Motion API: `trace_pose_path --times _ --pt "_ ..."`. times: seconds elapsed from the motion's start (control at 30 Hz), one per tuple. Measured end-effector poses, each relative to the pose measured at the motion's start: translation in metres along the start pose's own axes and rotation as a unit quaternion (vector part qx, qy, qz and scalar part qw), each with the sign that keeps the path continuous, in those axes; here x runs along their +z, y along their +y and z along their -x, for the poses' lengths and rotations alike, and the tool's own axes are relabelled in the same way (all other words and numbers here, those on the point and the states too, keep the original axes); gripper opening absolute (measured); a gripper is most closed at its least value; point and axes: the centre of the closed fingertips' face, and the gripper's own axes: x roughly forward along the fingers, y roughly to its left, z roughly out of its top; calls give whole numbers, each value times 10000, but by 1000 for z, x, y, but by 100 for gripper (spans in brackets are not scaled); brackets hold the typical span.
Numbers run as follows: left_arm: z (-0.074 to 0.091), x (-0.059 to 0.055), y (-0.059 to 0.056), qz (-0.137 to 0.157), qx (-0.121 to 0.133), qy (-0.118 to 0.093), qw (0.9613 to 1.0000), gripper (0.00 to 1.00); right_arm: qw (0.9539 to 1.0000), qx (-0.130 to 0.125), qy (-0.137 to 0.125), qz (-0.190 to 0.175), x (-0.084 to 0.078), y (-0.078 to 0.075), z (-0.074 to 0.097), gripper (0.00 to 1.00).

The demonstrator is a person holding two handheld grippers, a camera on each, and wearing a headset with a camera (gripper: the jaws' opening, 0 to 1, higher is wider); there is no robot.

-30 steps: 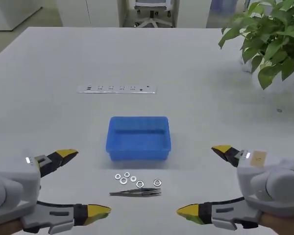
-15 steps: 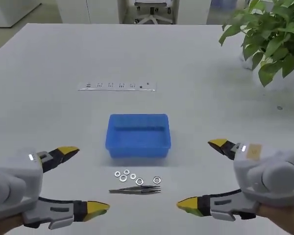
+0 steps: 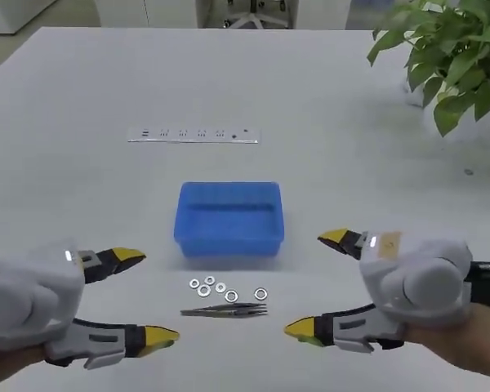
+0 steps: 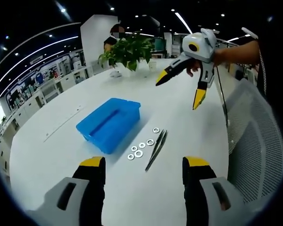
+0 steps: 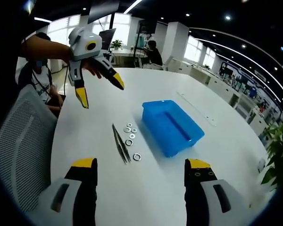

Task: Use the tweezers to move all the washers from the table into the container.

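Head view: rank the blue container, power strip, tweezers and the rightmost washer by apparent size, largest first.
1. Blue container, by area.
2. Power strip: longer across than the container but thin. It lies farther off, so its rank is unsure.
3. Tweezers.
4. Rightmost washer.

Head view is coming through bright and even, light falling from overhead; container (image 3: pixel 229 214) is throwing a soft shadow onto the table (image 3: pixel 351 163). Gripper views are bending hard at the edges; ceiling strip lights (image 4: pixel 181 21) are blowing out as white streaks; room behind is reading dim.
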Motion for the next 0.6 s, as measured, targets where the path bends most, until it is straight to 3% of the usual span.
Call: trace_pose_path --times 0.23,0.6 --pt "-9 -10 -2 -212 -192 251 9993 58 9984 391 202 362 -5 10 -15 63" --pt "-26 -35 -6 -573 -580 785 9936 38 9893 1026 439 943 -7 24 -44 43"
